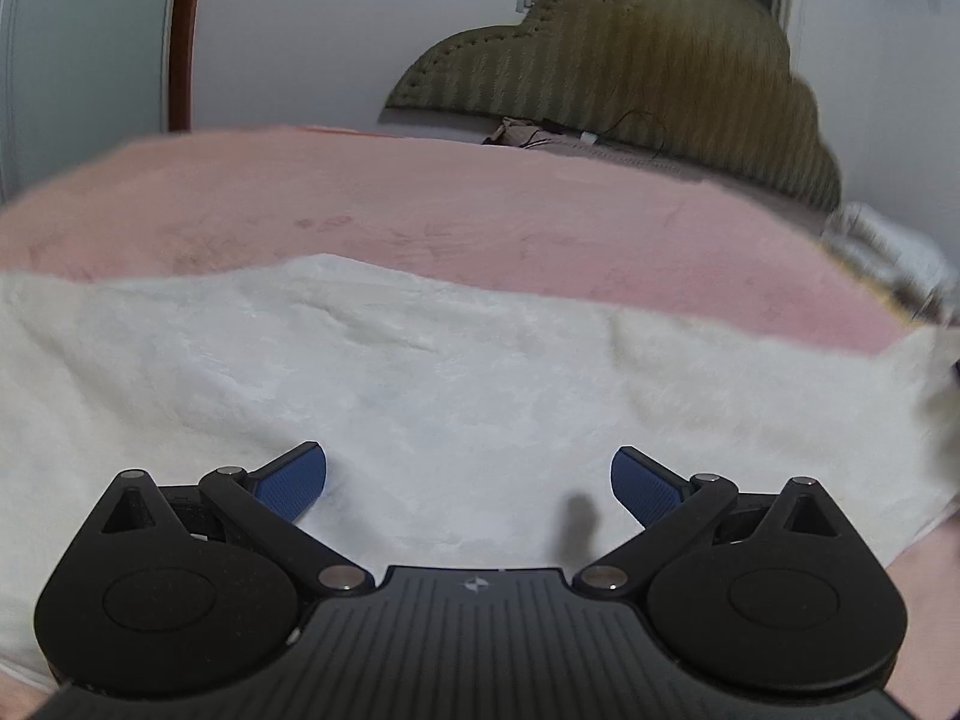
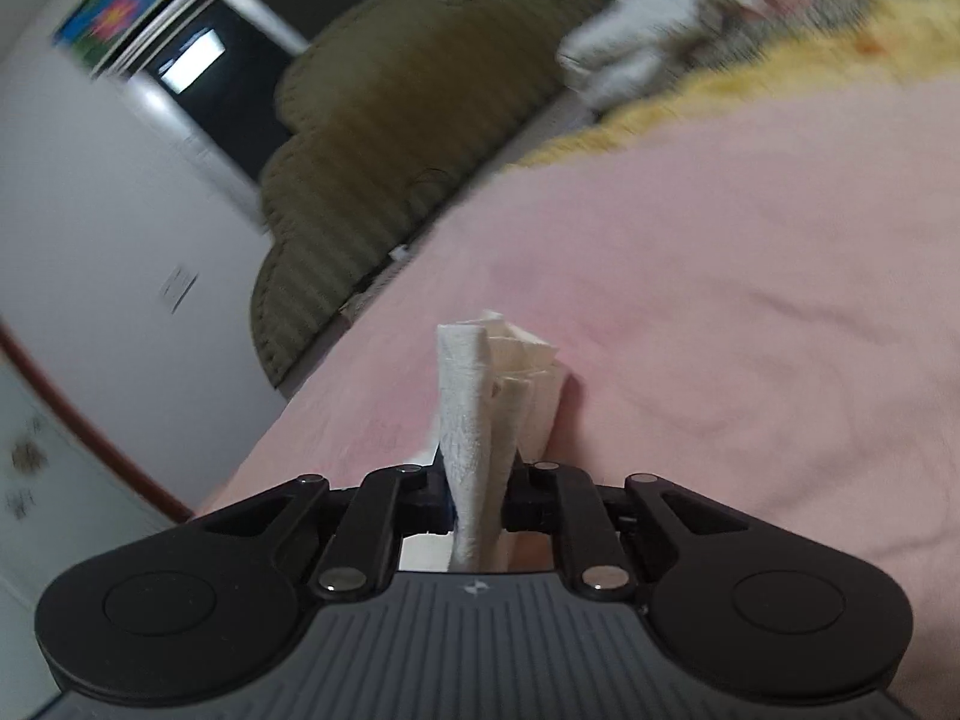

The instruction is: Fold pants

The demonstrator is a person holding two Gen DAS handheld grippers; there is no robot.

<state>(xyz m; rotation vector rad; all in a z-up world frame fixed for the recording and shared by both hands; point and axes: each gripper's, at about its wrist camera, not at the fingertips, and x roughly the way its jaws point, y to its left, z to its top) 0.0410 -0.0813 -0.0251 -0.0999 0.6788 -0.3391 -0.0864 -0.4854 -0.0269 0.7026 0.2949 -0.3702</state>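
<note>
The right claw (image 2: 477, 501) is clenched on a bunched end of the white pants (image 2: 480, 420), the pleated cloth standing up out of its jaws and pointing far across the pink bed (image 2: 720, 300). The left claw (image 1: 468, 483) is released, jaws wide, hovering just over the flat body of the pants, which runs left to right across its view, the pinched end off to the right. The fold likely turns on carrying that held end leftward along the long axis while the left claw pins or picks up the near cloth.
</note>
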